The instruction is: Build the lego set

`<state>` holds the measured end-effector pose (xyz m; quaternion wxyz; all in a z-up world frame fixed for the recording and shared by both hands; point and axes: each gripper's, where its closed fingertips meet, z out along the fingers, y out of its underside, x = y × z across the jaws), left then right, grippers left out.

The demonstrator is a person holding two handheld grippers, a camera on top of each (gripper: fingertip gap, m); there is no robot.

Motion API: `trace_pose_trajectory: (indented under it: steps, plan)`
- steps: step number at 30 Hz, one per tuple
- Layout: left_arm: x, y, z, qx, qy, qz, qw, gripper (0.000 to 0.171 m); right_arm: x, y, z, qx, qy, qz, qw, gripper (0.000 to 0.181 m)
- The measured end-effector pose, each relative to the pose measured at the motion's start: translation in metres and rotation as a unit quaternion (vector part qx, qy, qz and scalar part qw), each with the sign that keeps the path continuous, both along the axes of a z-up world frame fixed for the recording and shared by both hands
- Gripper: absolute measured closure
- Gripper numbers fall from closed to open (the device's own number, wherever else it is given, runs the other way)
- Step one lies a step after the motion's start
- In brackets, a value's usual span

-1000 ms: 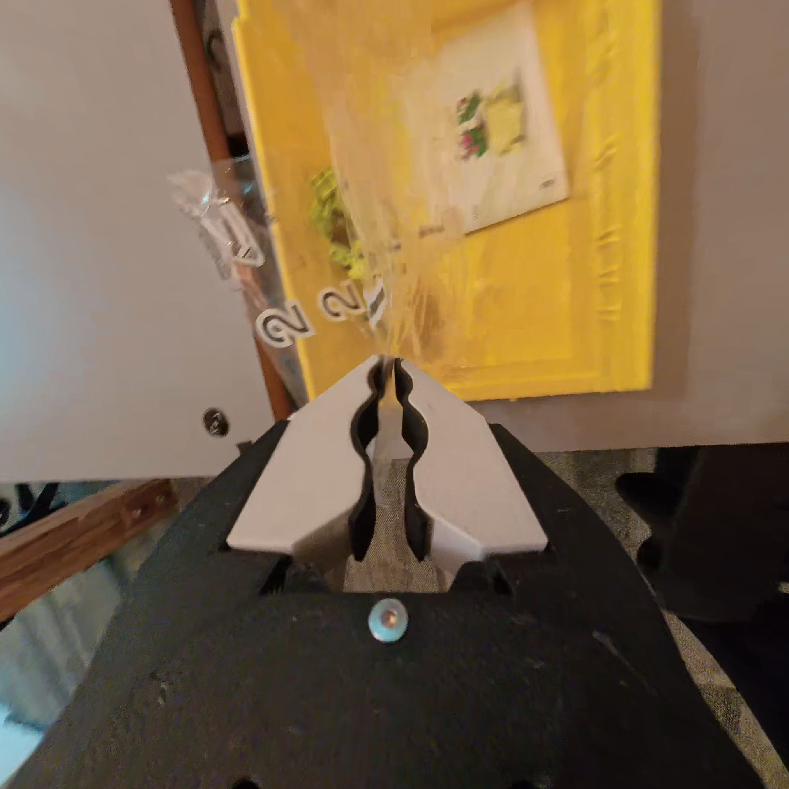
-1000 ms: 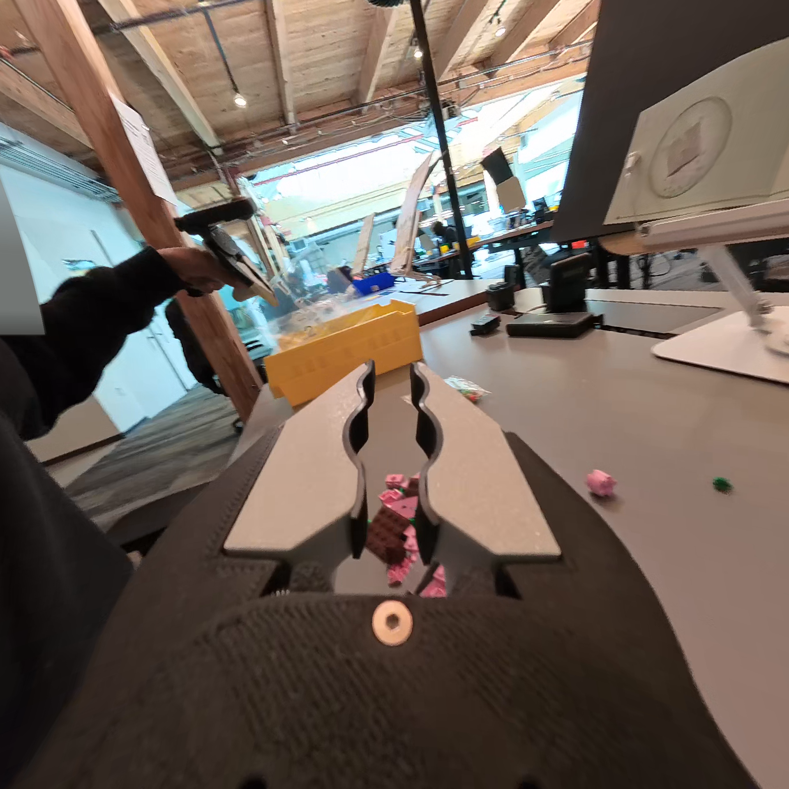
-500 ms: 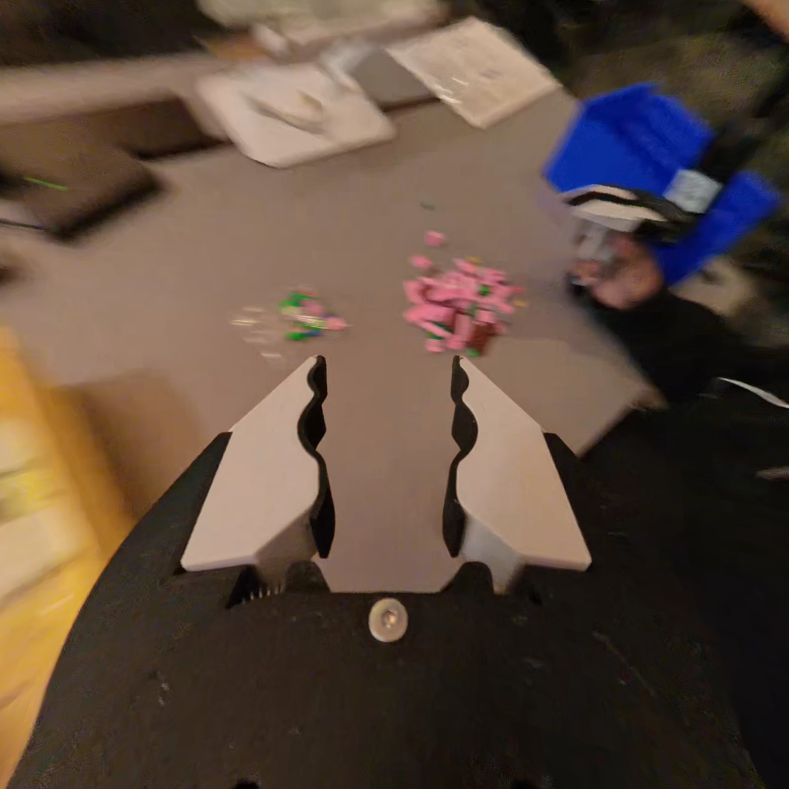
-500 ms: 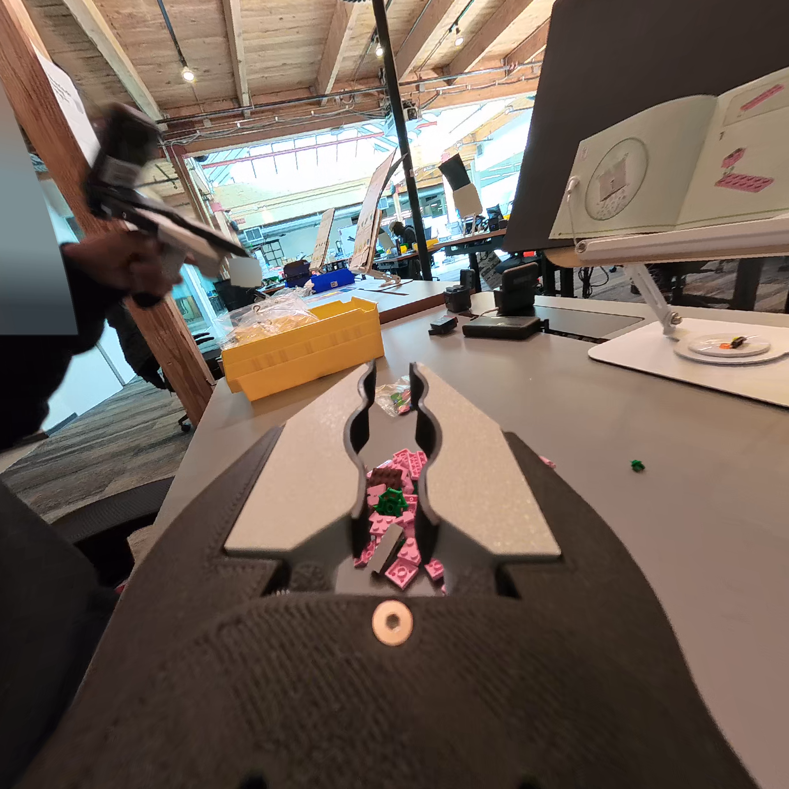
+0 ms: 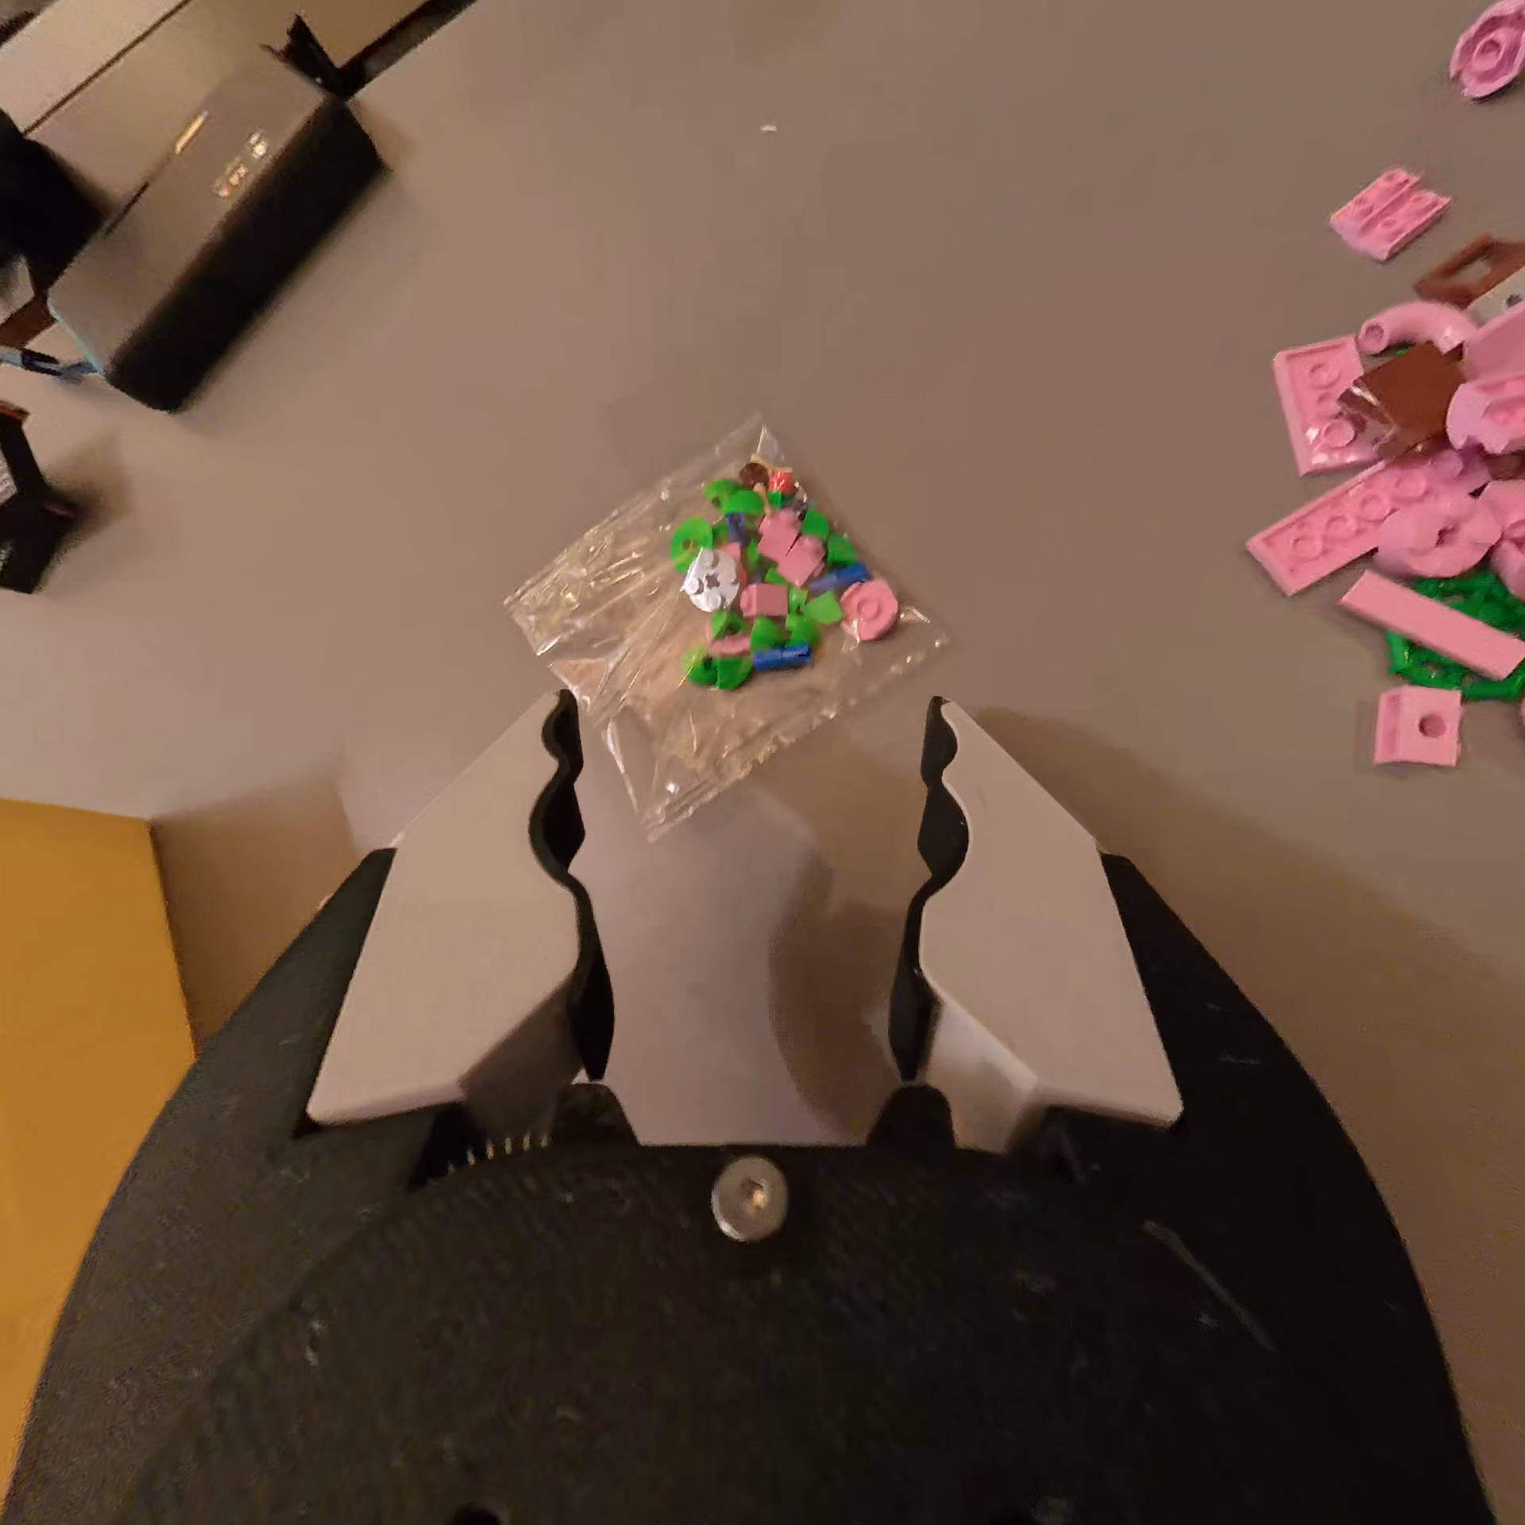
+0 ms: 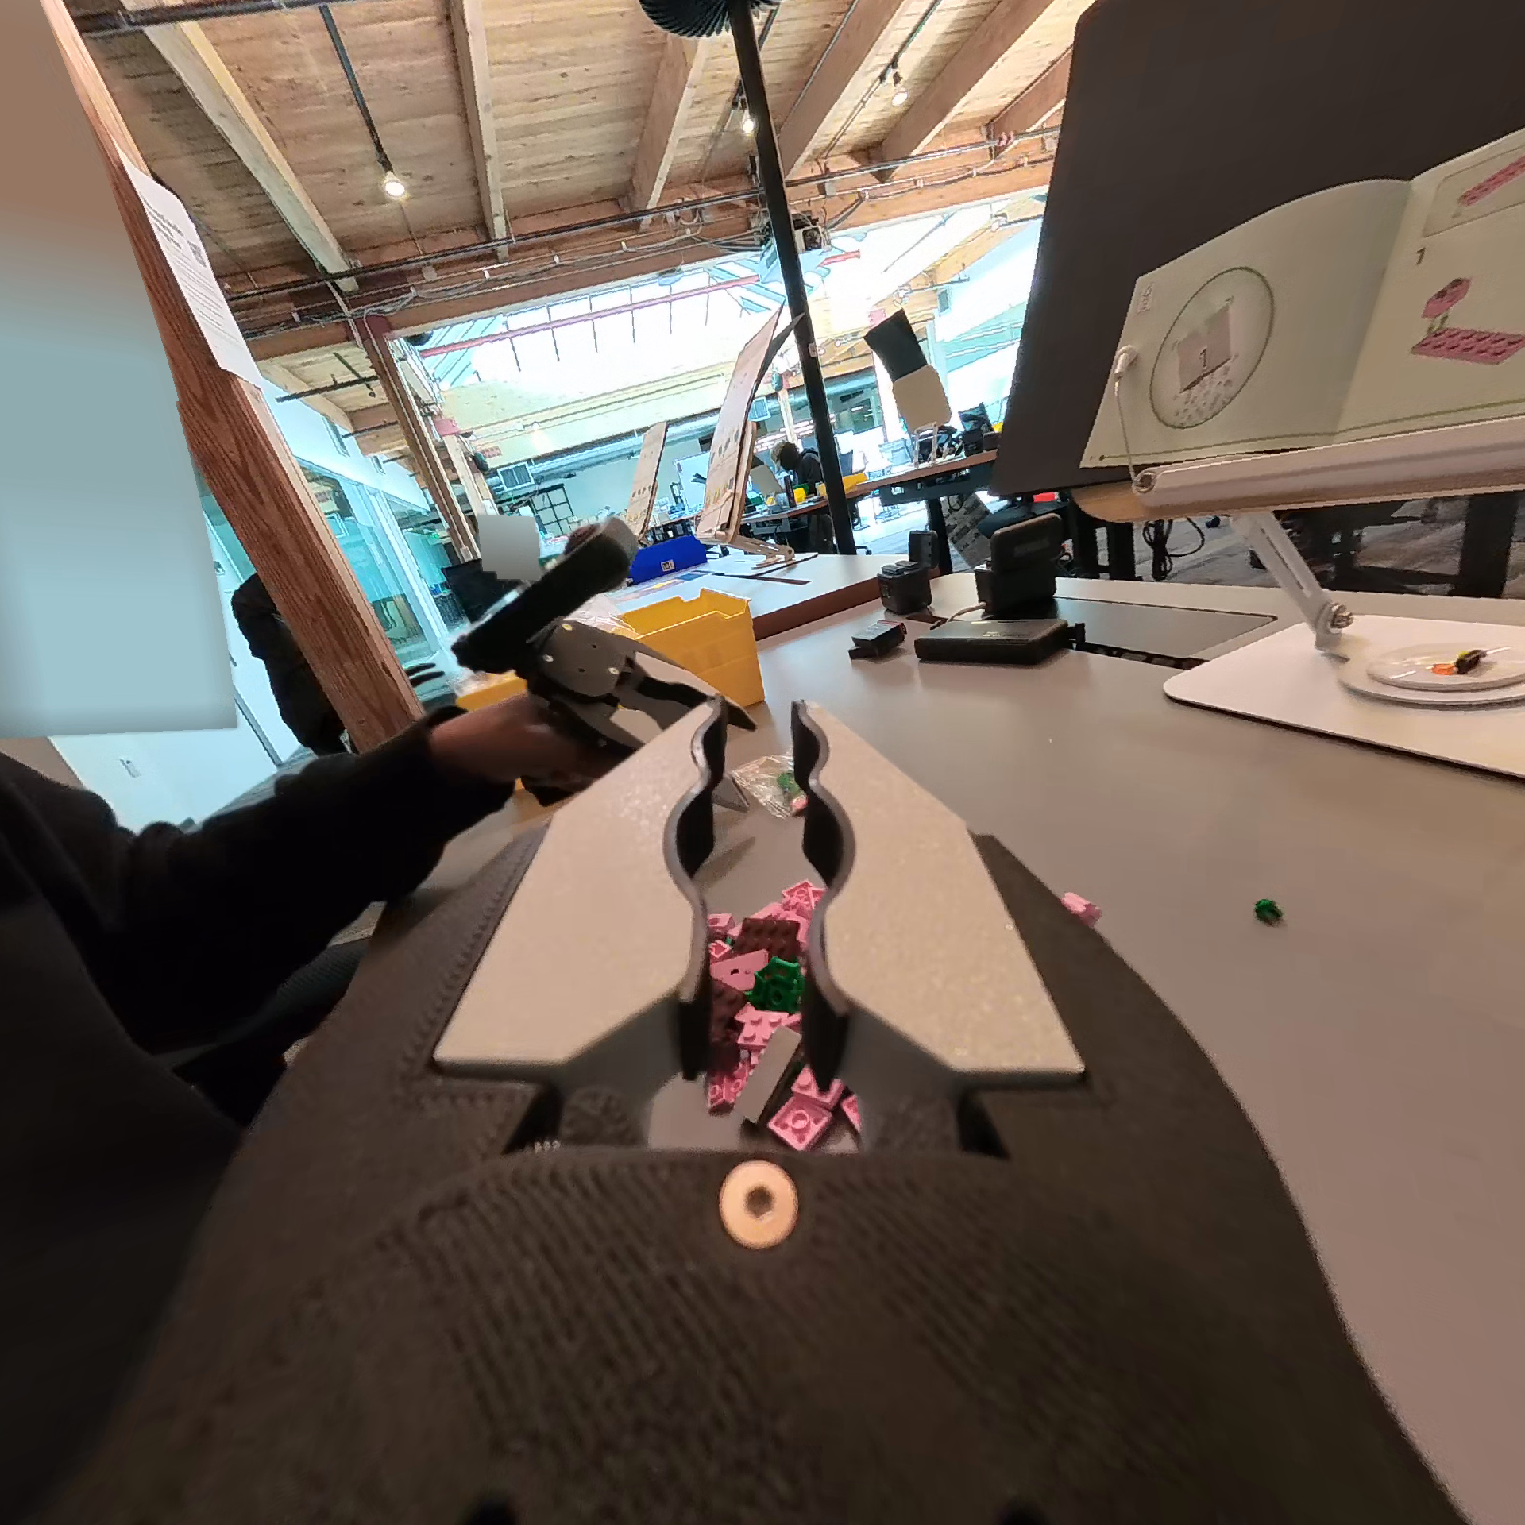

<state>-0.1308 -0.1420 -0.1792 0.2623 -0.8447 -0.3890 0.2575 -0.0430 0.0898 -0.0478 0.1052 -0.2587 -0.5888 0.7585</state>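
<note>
1. The left gripper (image 5: 747, 718) is hanging over the gray table (image 5: 949, 272) with its 2 fingers spread wide apart and nothing between them.
2. A small clear bag (image 5: 718, 619) is lying flat on the table just past the fingertips. One corner of the bag is reaching in between them, but the fingers are not touching it.
3. The bag is holding little green, pink, blue and white bricks, bunched at its far end.
4. A pile of loose pink bricks (image 5: 1419, 495) with some brown and green ones is lying to the right, well apart from the bag.
5. The right gripper (image 6: 755, 718) is sitting low above that pile (image 6: 763, 990). Its fingers are parted by a narrow gap and are gripping nothing.
6. A yellow bin (image 6: 701, 639) is standing at the far left of the table.
7. An open instruction book (image 6: 1320, 330) is resting on a white stand (image 6: 1353, 701) at the right.
8. One tiny green piece (image 6: 1268, 910) is lying alone on the table.
</note>
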Motion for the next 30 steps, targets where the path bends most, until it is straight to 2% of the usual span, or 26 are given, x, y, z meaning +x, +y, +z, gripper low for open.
trace_pose_trajectory:
  steps: [5, 9, 12, 15, 18, 22, 26, 30]
  plan:
    - [-0.003, -0.001, -0.012, -0.035, 0.006, -0.006, 0.999, 0.087, -0.001, 0.001, 0.000, -0.010, -0.011, 0.006, 1.000, 0.167]
    - [-0.006, 0.002, -0.011, 0.000, 0.018, -0.001, 1.000, 0.093, 0.003, 0.002, 0.008, -0.036, -0.016, 0.022, 0.999, 0.167]
    - [-0.010, 0.000, -0.010, 0.018, 0.042, 0.003, 0.999, 0.101, -0.002, 0.005, 0.004, -0.027, -0.017, 0.010, 0.999, 0.167]
    - [-0.003, 0.002, -0.016, 0.037, 0.030, -0.003, 0.999, 0.118, -0.008, 0.008, -0.005, -0.019, -0.021, 0.001, 1.000, 0.169]
    - [0.000, 0.002, -0.017, 0.036, 0.030, -0.008, 0.999, 0.127, -0.014, 0.010, -0.012, -0.018, -0.030, -0.001, 0.999, 0.169]
    - [0.001, 0.002, -0.017, 0.007, 0.046, -0.021, 0.999, 0.165, -0.015, 0.006, -0.019, -0.008, -0.030, 0.008, 0.999, 0.169]
    - [-0.002, -0.004, -0.015, 0.003, 0.059, -0.014, 0.998, 0.170, -0.011, -0.002, -0.022, 0.014, -0.016, 0.018, 1.000, 0.168]
    - [-0.007, -0.010, -0.004, 0.037, 0.076, -0.004, 0.996, 0.171, -0.008, -0.008, -0.022, 0.023, -0.013, 0.028, 0.999, 0.169]
